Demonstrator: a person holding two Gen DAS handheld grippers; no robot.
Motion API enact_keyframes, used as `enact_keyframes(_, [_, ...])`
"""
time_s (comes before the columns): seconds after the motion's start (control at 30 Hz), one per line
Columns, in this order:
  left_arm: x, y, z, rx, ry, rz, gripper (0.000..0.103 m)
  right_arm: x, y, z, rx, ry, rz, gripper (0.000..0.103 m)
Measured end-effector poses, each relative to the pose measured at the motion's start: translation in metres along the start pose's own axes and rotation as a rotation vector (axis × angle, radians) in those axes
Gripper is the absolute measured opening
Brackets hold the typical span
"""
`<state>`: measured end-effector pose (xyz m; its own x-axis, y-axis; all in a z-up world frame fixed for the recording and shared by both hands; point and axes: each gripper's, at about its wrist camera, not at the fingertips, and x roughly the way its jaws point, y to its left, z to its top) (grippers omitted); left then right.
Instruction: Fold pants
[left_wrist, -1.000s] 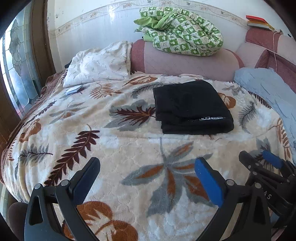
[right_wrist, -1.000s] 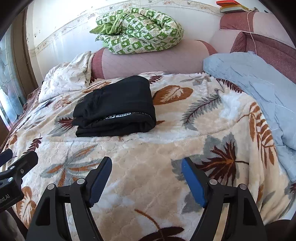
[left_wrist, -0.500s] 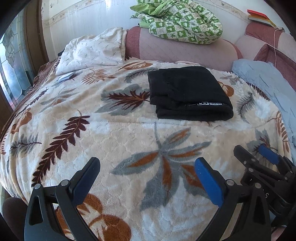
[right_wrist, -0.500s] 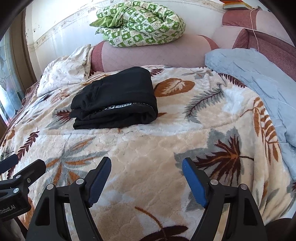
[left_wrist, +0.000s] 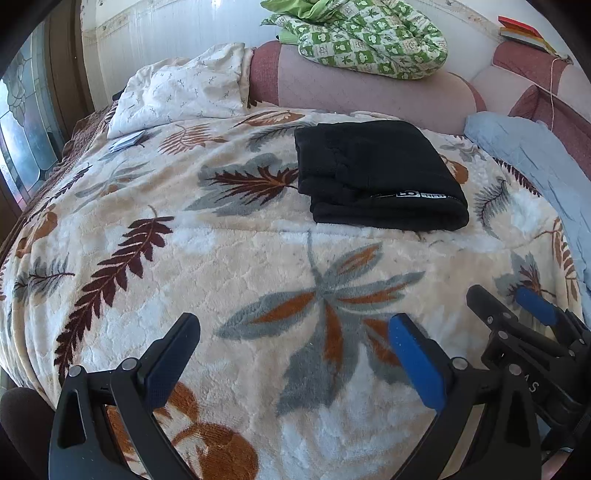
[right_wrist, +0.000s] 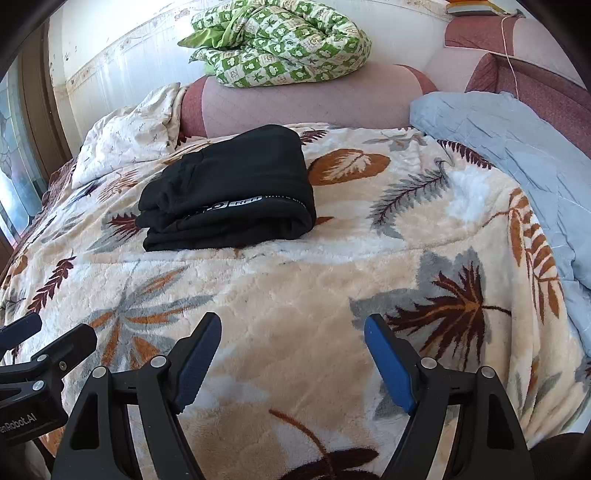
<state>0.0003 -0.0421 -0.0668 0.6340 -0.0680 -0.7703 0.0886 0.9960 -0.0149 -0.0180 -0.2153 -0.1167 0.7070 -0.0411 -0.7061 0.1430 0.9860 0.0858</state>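
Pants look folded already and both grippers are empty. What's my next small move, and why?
Probably pull both grippers back. The black pants lie in a compact stack on the leaf-print blanket; the left gripper and right gripper are open, clear of them.

Sunlit white wall (left_wrist: 177, 33), pink padded headboard (left_wrist: 369, 92), stained-glass window (left_wrist: 22, 122).

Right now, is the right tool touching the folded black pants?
Apart. The right wrist view shows the right tool open and empty, with a wide stretch of leaf-print blanket between its fingertips and the folded black pants.

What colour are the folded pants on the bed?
Black pants with a small white logo strip; clearest in the right wrist view.
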Motion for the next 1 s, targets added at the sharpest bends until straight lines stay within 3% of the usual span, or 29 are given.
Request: enact_keyframes(1.0, [0.013,-0.001,-0.004,-0.005,0.065,-0.034,0.102,0.011,0.000,-0.004,-0.011,0.032,-0.008,0.086])
